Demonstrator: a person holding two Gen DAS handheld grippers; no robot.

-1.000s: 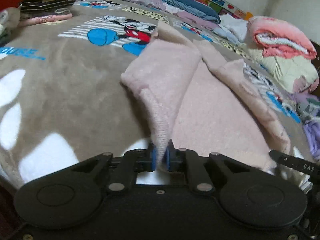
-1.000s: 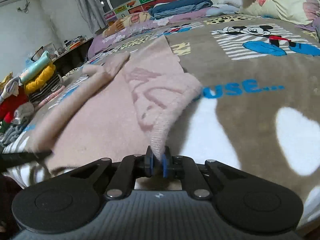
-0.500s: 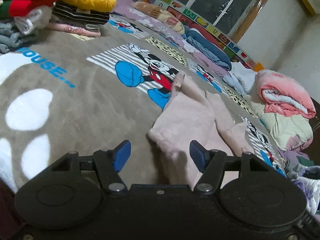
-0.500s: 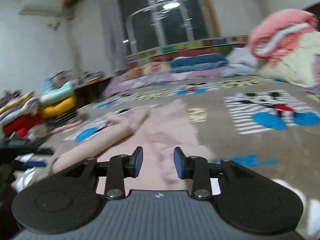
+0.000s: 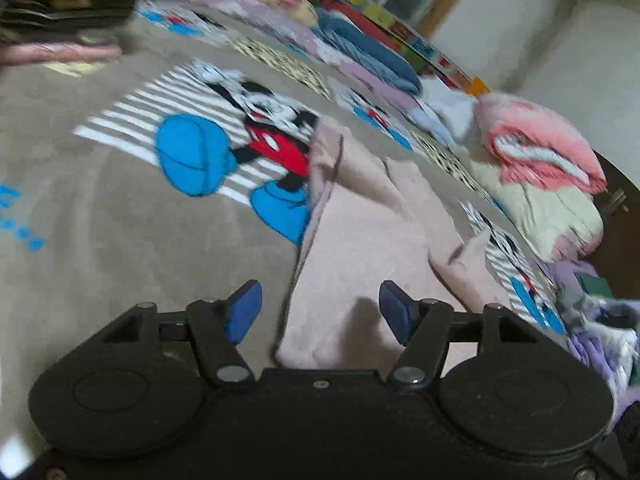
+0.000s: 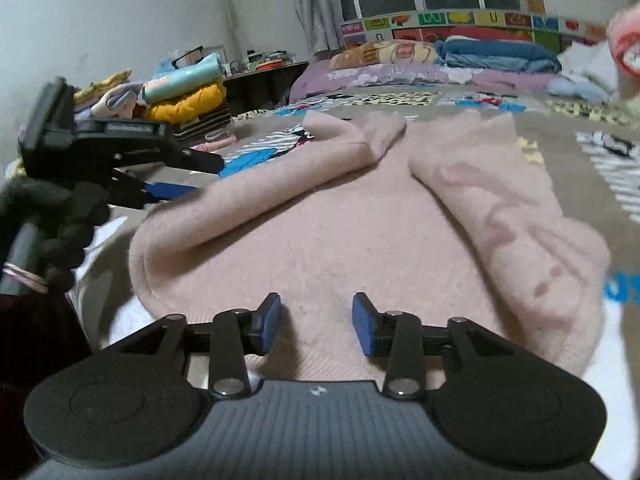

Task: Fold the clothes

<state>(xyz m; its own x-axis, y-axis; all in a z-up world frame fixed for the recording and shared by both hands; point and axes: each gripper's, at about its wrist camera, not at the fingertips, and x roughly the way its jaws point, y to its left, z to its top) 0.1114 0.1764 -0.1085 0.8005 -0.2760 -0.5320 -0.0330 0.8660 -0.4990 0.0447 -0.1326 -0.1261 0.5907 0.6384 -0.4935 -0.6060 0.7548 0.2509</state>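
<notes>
We see the left gripper (image 5: 320,310) with its jaws spread wide and holding nothing, its blue pads (image 5: 243,310) hanging just above the near left edge of the pink garment (image 5: 360,248). In the right wrist view that same gripper shows at the far left, gripped by a hand in a dark knit glove (image 6: 60,216). The right gripper (image 6: 316,324) is also parted, less widely, and empty, poised over the near hem of the garment (image 6: 340,240); we cannot tell whether either gripper touches the cloth.

The garment lies on the bed, both sides turned inward over its middle: a long rolled fold on the left and a flatter fold on the right bearing a faint pattern. Beneath it is a brown cartoon-mouse blanket (image 5: 120,200) with blue and white print. To the left a stack of folded clothes (image 6: 188,96) stands beside the bed, with a yellow piece in it. At the back, rolled quilts (image 6: 496,54) line the window wall, and on the right sits a pile of pink and cream bedding (image 5: 540,168).

The left wrist view is motion-blurred, so fine texture there is hard to read, and the garment's near hem is cut off behind both gripper bodies.
</notes>
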